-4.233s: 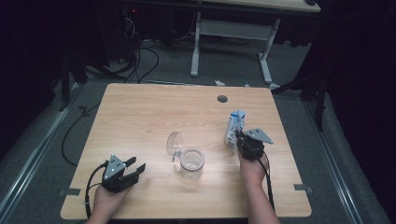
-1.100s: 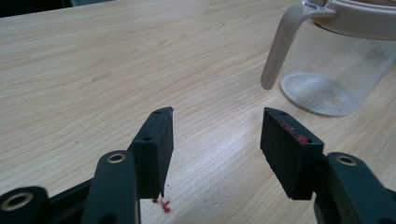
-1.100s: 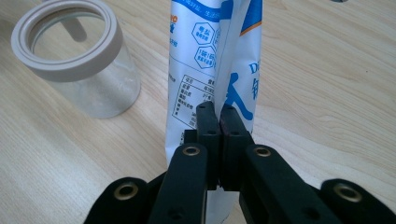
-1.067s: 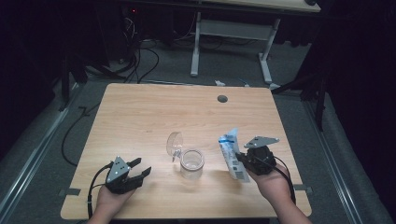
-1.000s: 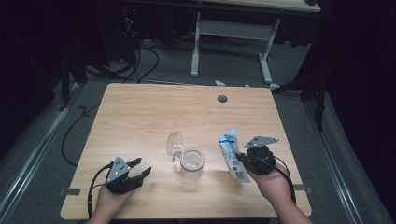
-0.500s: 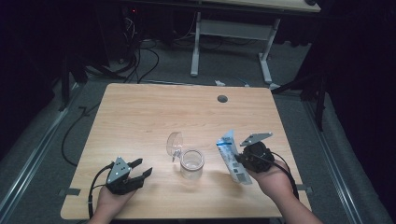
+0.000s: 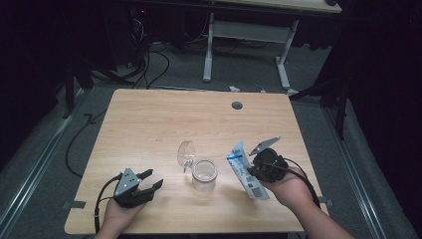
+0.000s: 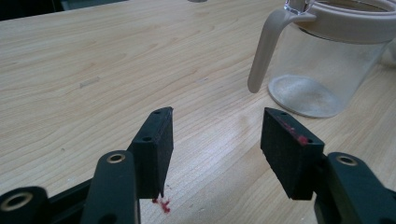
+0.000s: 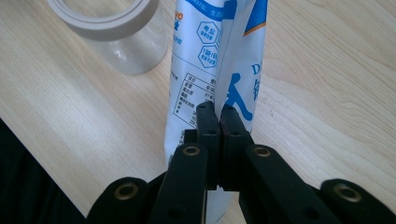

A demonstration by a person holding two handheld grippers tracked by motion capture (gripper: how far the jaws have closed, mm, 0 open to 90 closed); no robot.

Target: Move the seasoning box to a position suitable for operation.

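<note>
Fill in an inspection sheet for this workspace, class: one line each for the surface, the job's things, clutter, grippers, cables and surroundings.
Surface: wooden table, with a round hole near the far edge.
Job's things: clear jar upright, its hinged lid flipped open; blue and white pouch to its right.
Clutter: nothing seen.
Grippers: left gripper open, resting on the table; right gripper shut on the pouch.
Cables: one trails from each gripper; more lie on the floor beyond the table.
Surroundings: dark room, grey floor, another table's white legs behind.
</note>
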